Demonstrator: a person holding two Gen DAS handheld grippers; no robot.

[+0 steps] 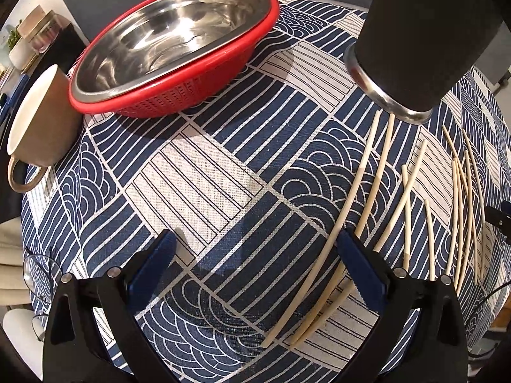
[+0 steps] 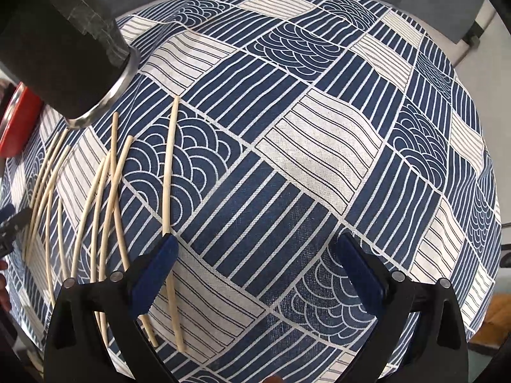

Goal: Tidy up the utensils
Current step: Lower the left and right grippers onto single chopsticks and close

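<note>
We hold both grippers wide open and empty over a table dressed in a blue-and-white patterned cloth (image 1: 223, 172): the left gripper (image 1: 255, 249) beside the scattered chopsticks (image 1: 412, 198), the right gripper (image 2: 255, 252) just right of them, near a black tumbler (image 1: 424, 32), a steel bowl (image 1: 172, 32) nested in a red colander (image 1: 179, 102), and a mug (image 1: 41, 118)

Two wrist views, close above tablecloth (image 1: 223, 172) — both catching chopsticks (image 2: 169, 172)

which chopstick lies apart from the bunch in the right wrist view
The rightmost chopstick: it lies alone on the cloth, running under the right tool's left finger, while the others crowd and cross to its left below the black cylinder.
</note>
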